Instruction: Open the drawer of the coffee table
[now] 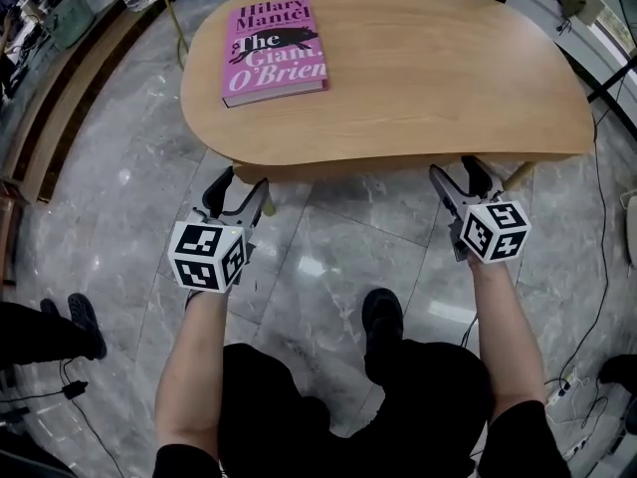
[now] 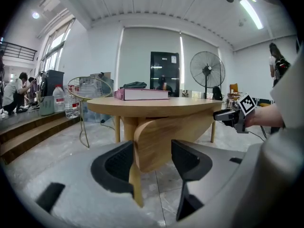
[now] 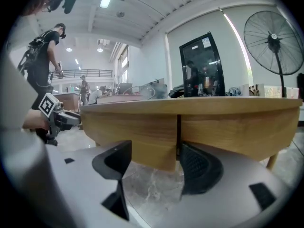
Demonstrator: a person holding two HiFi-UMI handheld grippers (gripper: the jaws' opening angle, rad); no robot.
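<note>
Left tongs (image 2: 152, 164) agape, pads flanking curved end of drawer front (image 2: 159, 139), no squeeze apparent. Right tongs (image 3: 154, 164) likewise wide, straddling other end beside seam (image 3: 179, 132).

Drawer front sits under near edge of bench (image 1: 428, 78), centre of head view.

Risks:
- pulling unclamped, tongs slip off
- uneven tug likely skews and jams drawer, drags bench, shifts book (image 1: 274, 53)

Long axis runs left-right across frame; front faces bottom edge.

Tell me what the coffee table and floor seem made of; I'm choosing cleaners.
Coffee table: apparently light wood or veneer, matte; grain streaks show along top and apron.
Floor: grey veined tiles, likely marble or a look-alike, polished; light glints off it and joints show.
</note>
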